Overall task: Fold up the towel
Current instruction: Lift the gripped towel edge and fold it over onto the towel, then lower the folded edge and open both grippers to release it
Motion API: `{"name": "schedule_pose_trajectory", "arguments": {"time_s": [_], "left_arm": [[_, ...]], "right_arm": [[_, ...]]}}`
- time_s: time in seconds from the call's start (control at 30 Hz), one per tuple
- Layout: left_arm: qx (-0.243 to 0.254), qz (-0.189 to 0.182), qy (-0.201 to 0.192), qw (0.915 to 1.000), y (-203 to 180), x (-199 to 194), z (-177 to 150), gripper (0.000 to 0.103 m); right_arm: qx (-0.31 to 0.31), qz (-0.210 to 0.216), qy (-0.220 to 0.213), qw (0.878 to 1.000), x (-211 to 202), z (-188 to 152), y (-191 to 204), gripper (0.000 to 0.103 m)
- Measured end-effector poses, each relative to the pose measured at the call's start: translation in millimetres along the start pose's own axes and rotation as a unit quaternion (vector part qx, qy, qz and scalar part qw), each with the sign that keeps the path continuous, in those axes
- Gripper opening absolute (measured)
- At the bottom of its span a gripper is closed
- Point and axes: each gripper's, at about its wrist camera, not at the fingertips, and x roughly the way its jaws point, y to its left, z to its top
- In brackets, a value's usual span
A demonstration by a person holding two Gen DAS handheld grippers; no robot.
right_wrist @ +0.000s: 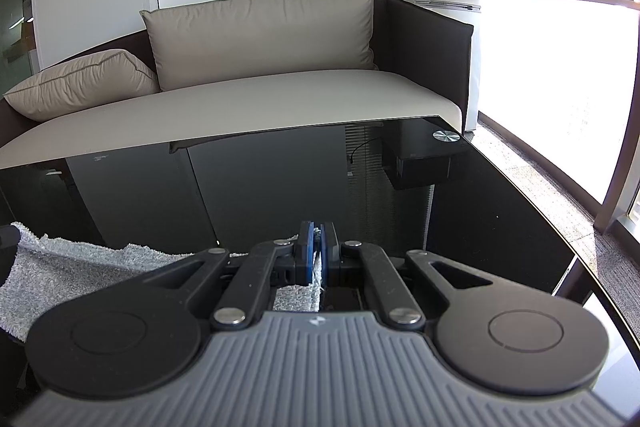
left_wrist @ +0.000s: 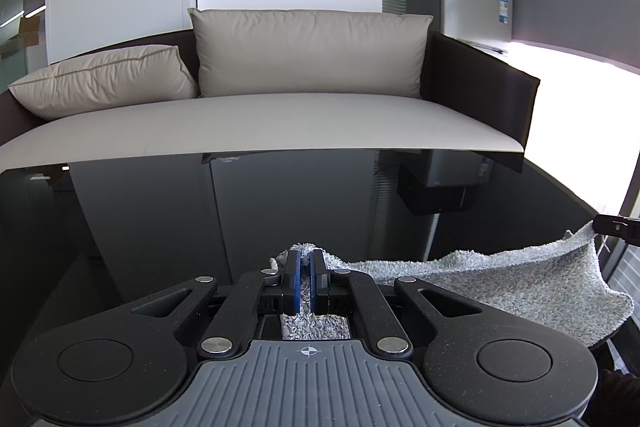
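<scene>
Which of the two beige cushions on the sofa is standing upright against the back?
The larger cushion, in the middle of the sofa, stands upright against the backrest. The smaller cushion to its left lies slumped on the seat, leaning toward the sofa's left end.

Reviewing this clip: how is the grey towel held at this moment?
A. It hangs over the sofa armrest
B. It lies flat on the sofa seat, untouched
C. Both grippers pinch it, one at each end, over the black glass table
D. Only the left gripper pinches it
C: the left gripper and the right gripper are each shut on an end of the grey towel, which sags between them above the black glass table.
</scene>
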Motion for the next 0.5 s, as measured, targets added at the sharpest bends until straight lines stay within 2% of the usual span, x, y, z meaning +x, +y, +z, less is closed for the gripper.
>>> {"name": "schedule_pose_trajectory", "arguments": {"time_s": [0.5], "left_arm": [[-0.006, 0.013, 0.006, 0.9999, 7, 11, 0, 0.008]], "right_arm": [[0.001, -0.004, -0.002, 1.000, 12, -2, -3, 0.004]]}}
